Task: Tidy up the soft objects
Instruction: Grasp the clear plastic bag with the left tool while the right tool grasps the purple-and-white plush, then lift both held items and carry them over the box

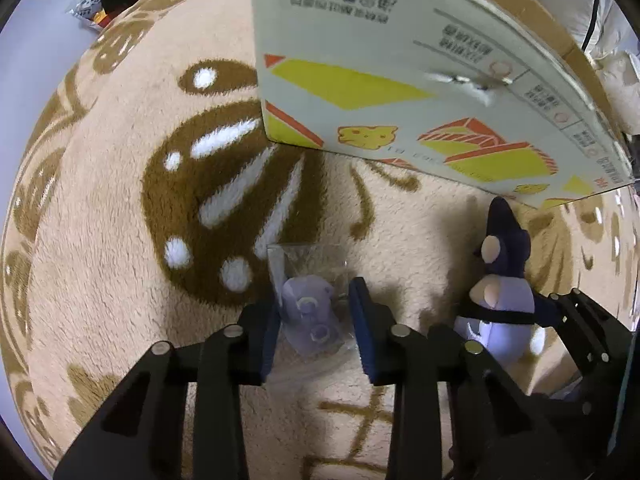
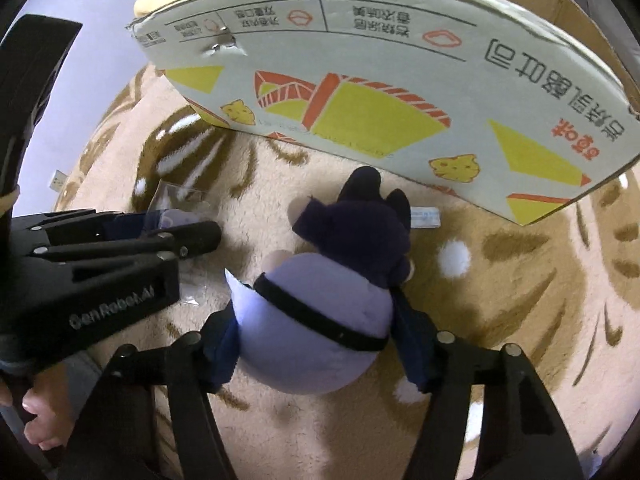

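Fluffy tan rug (image 1: 100,240), box (image 2: 400,80) dead ahead. My right gripper (image 2: 316,340) is clamped on the purple plush (image 2: 316,320), head pointing boxward; my left gripper (image 1: 316,320) straddles the bagged toy (image 1: 308,308), jaws apart.

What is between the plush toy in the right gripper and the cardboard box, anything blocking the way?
Nothing visible blocks it. The purple plush sits between the right gripper fingers, and only bare rug lies between it and the cardboard box. The box wall rises ahead, so the plush would likely need lifting over the rim.
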A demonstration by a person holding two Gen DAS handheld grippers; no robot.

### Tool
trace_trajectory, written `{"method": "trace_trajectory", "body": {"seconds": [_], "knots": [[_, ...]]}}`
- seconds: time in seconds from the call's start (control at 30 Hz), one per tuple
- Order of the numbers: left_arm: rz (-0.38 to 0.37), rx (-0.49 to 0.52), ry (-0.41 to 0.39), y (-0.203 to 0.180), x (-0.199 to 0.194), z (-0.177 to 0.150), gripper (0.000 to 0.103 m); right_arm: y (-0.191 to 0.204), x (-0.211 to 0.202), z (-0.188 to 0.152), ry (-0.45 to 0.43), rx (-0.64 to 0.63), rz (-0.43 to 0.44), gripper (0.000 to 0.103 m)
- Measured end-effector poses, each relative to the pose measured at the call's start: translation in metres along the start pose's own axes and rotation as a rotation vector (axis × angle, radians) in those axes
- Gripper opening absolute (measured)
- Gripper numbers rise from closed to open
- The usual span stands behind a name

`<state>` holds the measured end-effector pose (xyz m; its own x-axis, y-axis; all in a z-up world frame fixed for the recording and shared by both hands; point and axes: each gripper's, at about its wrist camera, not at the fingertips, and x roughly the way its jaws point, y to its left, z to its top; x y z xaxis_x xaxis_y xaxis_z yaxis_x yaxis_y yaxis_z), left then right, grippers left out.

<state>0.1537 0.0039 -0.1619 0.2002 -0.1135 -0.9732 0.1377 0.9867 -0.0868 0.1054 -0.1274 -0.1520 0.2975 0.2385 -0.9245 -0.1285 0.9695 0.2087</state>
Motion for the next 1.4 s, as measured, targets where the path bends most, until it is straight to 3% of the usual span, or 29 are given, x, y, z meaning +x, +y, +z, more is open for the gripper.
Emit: {"method": "trace_trajectory", "body": {"seconds": [0.1,0.13,0.43,0.53,0.77,1.07,1.4], "knots": [[0.004,0.013,-0.024,-0.002,-0.006,-0.003,0.027,-0.009,-0.008,0.0,-0.022,0.038,0.0,0.067],[0.006,0.015,-0.03,-0.001,-0.008,-0.007,0.017,-0.012,-0.01,0.0,-0.031,0.048,-0.003,0.067],[0.015,0.032,-0.161,-0.012,-0.049,-0.025,0.016,-0.021,-0.052,-0.007,-0.18,0.084,0.042,0.067],[0.006,0.033,-0.238,-0.014,-0.071,-0.036,0.016,-0.021,-0.071,-0.01,-0.246,0.073,0.046,0.067],[0.008,0.061,-0.499,-0.034,-0.132,-0.044,0.016,-0.025,-0.112,-0.013,-0.395,0.07,0.044,0.067],[0.009,0.07,-0.711,-0.031,-0.169,-0.031,0.017,-0.024,-0.149,-0.002,-0.566,0.066,0.038,0.067],[0.003,0.091,-0.805,-0.041,-0.19,-0.002,0.017,-0.037,-0.172,0.025,-0.648,0.031,0.004,0.067]]}}
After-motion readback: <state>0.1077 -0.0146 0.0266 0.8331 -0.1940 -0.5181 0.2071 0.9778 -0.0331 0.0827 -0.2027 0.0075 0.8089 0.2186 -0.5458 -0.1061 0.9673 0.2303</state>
